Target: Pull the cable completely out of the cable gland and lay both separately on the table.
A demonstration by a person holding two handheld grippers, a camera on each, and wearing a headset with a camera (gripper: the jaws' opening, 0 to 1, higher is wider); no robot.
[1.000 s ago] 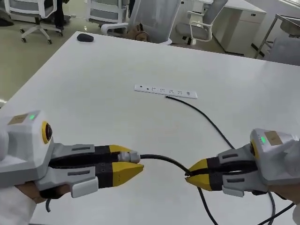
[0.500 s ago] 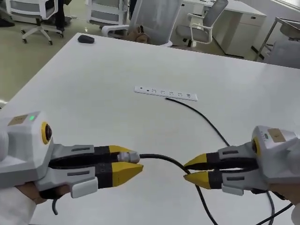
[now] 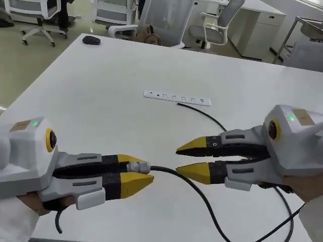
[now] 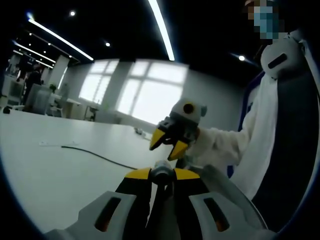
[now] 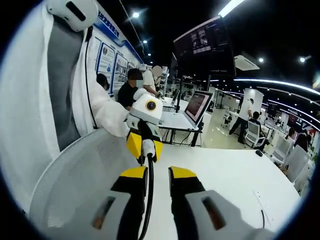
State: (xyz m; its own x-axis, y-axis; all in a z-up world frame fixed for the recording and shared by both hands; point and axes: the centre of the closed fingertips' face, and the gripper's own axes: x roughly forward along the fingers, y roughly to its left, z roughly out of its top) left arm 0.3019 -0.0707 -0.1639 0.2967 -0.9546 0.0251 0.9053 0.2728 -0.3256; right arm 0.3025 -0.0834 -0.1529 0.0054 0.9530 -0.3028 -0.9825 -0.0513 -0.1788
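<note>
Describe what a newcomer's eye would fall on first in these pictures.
Two yellow-tipped tools face each other low over the white table. The left hand-held gripper is clamped on a grey cable gland, and the right hand-held gripper stands open beside it. A black cable curves from the gland toward the near edge, and a power strip lies mid-table.

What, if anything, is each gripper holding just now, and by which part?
The left gripper is shut on the grey cable gland, clamped around its body. The right gripper is open and holds nothing; the black cable passes between its jaws.
</note>
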